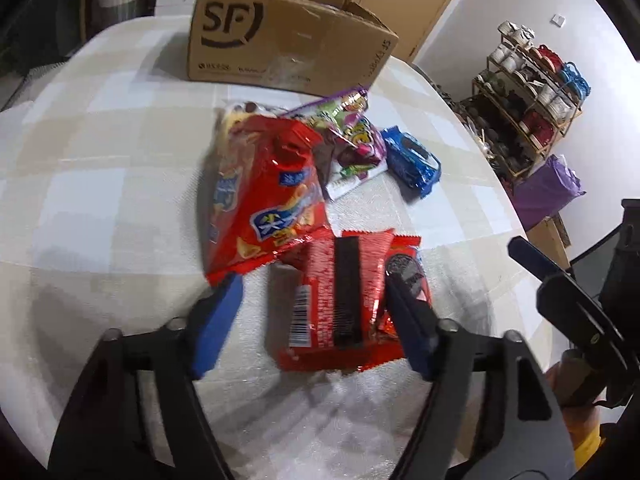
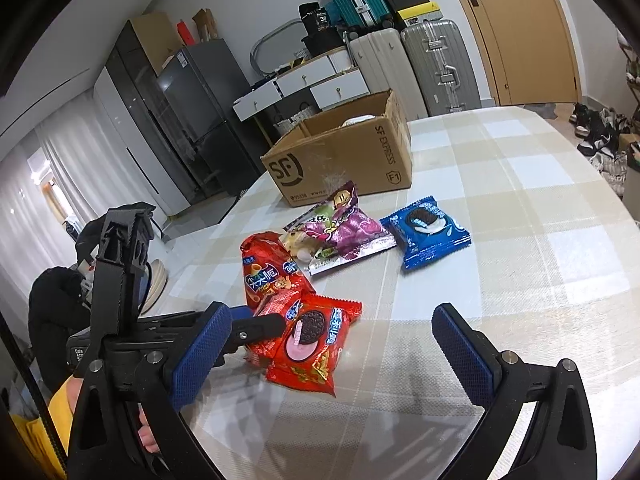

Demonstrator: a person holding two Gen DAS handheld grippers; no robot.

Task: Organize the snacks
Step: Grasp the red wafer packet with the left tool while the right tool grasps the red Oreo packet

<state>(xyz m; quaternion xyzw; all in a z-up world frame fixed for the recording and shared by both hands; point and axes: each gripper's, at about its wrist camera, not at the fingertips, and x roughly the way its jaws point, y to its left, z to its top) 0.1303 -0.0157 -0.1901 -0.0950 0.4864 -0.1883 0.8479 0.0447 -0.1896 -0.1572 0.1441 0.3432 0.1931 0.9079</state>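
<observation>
While the spread left gripper point(image 1: 312, 312) straddles the red wafer pack point(image 1: 332, 300), long axis running along its fingers toward the table's far-edge SF carton point(image 1: 288, 36), the right gripper point(image 2: 332, 352) hovers open, farther off.

- Lived-in home, dining or living area.
- Table point(image 2: 520, 200) under checked cloth, holding snack packets point(image 2: 340, 232) and an open cardboard box point(image 2: 344, 160).
- Tall fridge point(image 2: 200, 120) against the wall beside curtains point(image 2: 36, 208).
- Suitcases point(image 2: 436, 64) stacked near a wooden door point(image 2: 516, 28), shoeboxes on top.
- White drawers point(image 2: 320, 80) behind the box.
- Shoes point(image 2: 600, 136) piled on the floor.
- Rack point(image 1: 528, 92) of cups and bowls by the wall.
</observation>
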